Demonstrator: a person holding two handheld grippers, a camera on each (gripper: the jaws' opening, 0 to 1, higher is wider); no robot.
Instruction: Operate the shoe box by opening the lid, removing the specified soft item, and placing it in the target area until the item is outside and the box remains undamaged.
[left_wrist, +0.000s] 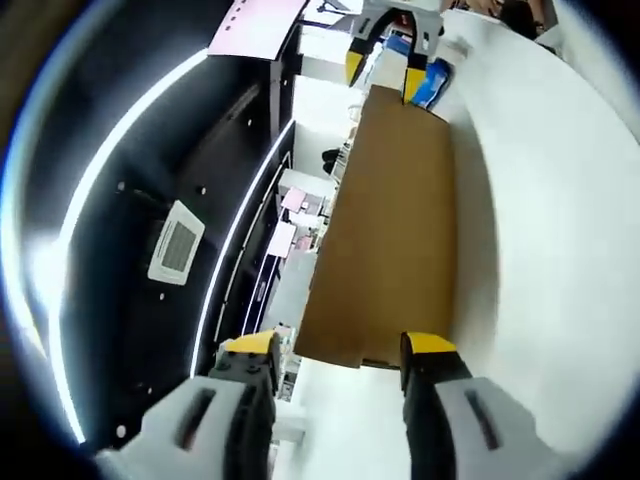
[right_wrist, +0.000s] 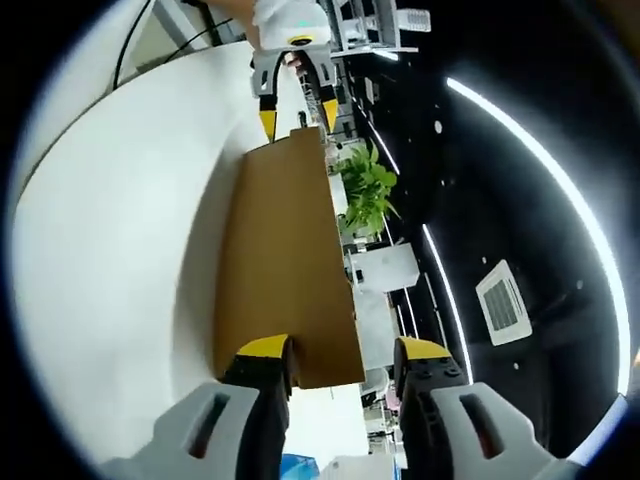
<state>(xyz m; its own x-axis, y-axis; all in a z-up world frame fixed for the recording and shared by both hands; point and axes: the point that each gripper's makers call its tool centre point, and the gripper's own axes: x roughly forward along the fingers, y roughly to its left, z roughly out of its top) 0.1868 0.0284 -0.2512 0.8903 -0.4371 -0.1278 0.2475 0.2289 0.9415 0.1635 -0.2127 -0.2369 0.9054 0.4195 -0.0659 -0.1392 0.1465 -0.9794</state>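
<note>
Evidently both ends of the cardboard lid (left_wrist: 390, 230) are straddled, left gripper (left_wrist: 340, 350) and right gripper (right_wrist: 330, 352) each with jaws wide at six o'clock (neither yet pinching), so close and lift them evenly, keeping the lid level above the white table (right_wrist: 110, 250).

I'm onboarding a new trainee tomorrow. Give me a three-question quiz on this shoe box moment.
1. True or false: the left tool and the right tool are at opposite ends of the brown cardboard lid.
2. What surface lies beside the lid? A) white table B) green carpet C) wooden floor
3. Fill in: past the lid's edge in the right gripper view stands a green ____.

Key: 1 true; 2 A, the white table; 3 plant.
</note>
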